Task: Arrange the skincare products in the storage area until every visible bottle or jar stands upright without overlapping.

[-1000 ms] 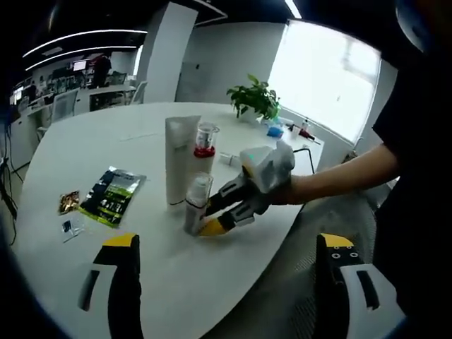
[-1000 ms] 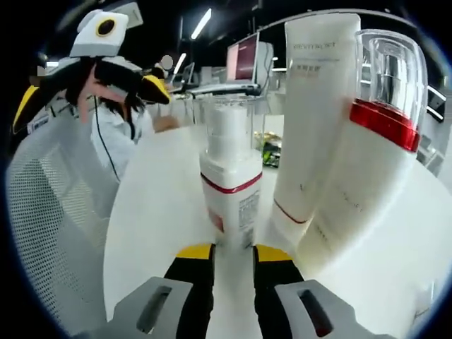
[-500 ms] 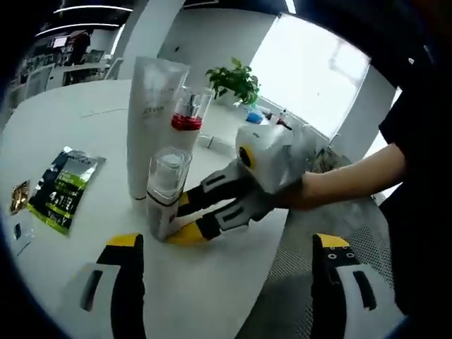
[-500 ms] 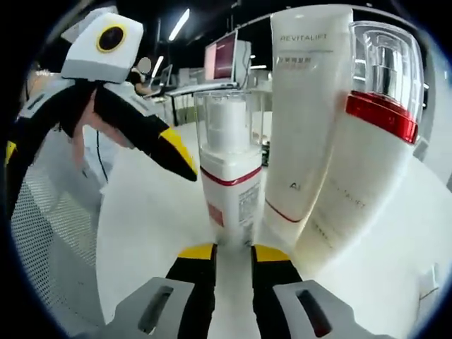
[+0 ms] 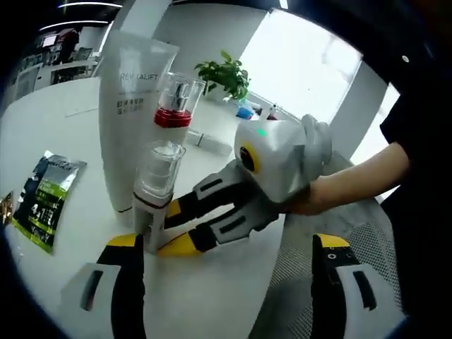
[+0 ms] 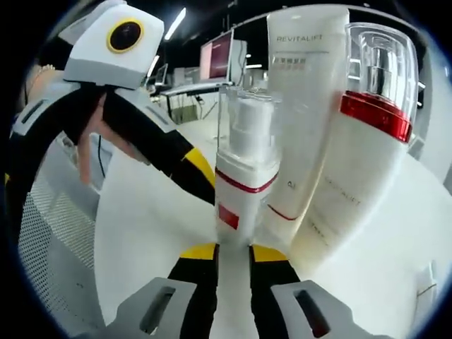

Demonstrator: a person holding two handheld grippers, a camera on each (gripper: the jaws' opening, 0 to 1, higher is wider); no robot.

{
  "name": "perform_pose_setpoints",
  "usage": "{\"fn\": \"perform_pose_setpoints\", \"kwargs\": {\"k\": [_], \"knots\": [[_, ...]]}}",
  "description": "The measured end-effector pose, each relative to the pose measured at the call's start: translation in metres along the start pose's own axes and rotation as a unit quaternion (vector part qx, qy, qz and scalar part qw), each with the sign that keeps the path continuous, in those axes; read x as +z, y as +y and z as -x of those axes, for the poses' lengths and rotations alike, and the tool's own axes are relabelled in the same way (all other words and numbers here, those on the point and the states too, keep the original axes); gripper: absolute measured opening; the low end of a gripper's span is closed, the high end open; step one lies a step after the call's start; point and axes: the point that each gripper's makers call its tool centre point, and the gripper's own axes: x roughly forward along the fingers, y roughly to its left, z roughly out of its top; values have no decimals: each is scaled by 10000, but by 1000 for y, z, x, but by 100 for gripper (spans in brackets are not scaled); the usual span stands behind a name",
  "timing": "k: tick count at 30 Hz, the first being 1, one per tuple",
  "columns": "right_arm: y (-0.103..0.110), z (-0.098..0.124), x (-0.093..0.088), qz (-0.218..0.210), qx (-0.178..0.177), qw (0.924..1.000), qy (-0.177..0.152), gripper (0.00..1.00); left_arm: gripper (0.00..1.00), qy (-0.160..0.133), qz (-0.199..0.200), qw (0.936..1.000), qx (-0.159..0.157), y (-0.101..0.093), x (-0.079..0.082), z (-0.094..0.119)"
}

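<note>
Skincare pump bottle (image 6: 244, 191) stands upright on the white bench (image 5: 63, 127), pinched low at its base by the right claw (image 6: 233, 254) — a low grip that should keep it from toppling. Just beside it stand the tall Revitalift tube (image 6: 300, 106) and the red-collared bottle (image 6: 357, 155), apparently touching. The left claw (image 5: 222, 282) hangs spread wide — likely ready to steady it.

The left gripper view looks down across the bench (image 5: 49, 113) at the bottles (image 5: 157, 191); the right gripper view sits close, low (facing them oppositely).
</note>
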Motion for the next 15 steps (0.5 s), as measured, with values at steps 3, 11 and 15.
{"fn": "perform_pose_setpoints", "kwargs": {"k": [3,11,15], "knots": [[-1,1,4,84,-39,10000,-16,8,92,-7,-11,10000,-6,-1,2,-3],[6,4,2,738,-85,9970,221,7,91,123,1,9999,16,2,-7,-4],[8,6,-3,718,-13,9971,252,9,91,128,22,9999,14,0,-8,-3]]}}
